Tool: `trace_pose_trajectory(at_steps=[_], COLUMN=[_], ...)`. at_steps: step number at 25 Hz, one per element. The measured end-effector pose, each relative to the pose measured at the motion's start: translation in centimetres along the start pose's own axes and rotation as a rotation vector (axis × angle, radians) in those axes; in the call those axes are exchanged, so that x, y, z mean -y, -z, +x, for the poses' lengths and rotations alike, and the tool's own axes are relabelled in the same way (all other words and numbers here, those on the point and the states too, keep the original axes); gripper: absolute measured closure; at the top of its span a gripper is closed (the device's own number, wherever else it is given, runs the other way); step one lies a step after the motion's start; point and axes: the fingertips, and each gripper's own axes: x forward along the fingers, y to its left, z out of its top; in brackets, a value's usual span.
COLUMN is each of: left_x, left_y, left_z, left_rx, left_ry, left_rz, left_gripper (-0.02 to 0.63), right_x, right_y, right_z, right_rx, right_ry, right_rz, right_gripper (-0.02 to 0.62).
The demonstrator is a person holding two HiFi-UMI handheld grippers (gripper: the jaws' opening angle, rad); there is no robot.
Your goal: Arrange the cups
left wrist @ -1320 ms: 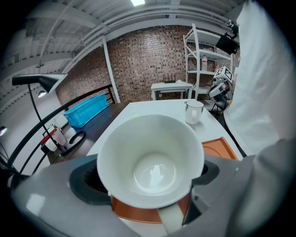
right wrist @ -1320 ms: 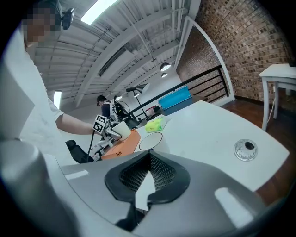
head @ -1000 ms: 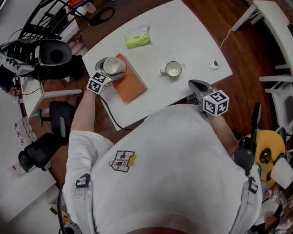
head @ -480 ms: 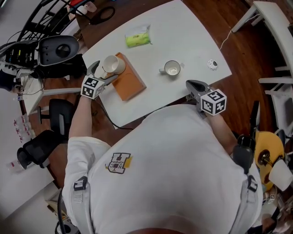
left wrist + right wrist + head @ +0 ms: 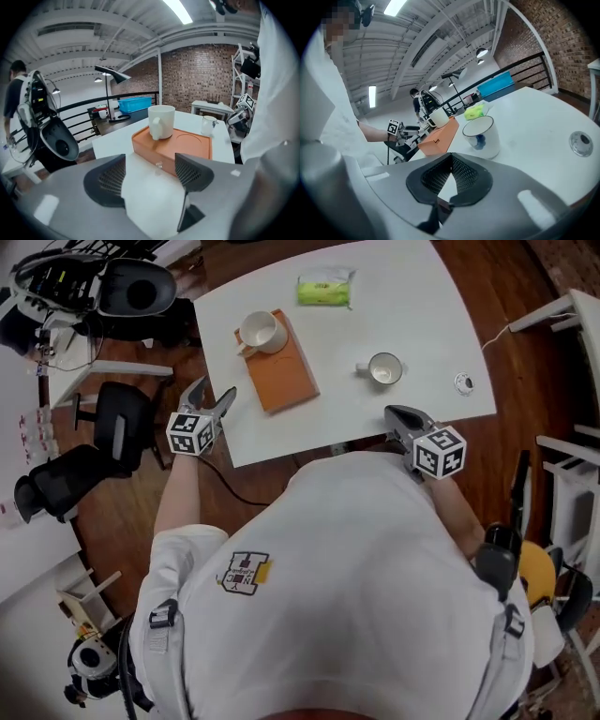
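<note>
White, upright, handles leftward: two cups, tray cup (image 5: 261, 332) and counter cup (image 5: 384, 368); your left tongs (image 5: 214, 390), just closing, gape empty; right tongs (image 5: 394, 412) pressed together.

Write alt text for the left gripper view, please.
A white cup stands on an orange tray on a white table, seen past the left gripper, whose empty jaws stand apart and have just been closing. A second cup stands on the table beyond the tray.

On the bench (image 5: 403, 296), a tray (image 5: 286, 381) lies left, one cup (image 5: 261, 332) on its far end; the other cup (image 5: 383, 368) stands right of it, a packet (image 5: 324, 289) behind.
</note>
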Motion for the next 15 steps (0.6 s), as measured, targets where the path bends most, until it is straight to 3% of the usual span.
trace_pose_trajectory(at_steps=[4, 8, 15], left_x=[2.4, 6.4, 15.4], left_y=[2.9, 5.5, 7.6], left_z=[-2.3, -3.3, -1.5], left_rx=[0.021, 0.013, -0.009], left_ry=[-0.022, -0.009, 0.131], left_rz=[-0.09, -0.128, -0.167], left_gripper=[0.374, 0.495, 0.606], right_x=[-1.3, -2.7, -3.3], right_y=[0.8, 1.5, 2.9], right_z=[2.0, 3.9, 5.4], right_rx=[-0.053, -0.098, -0.15], right_ry=[-0.053, -0.097, -0.123], right_rz=[-0.027, -0.054, -0.08], right_gripper=[0.595, 0.595, 0.595])
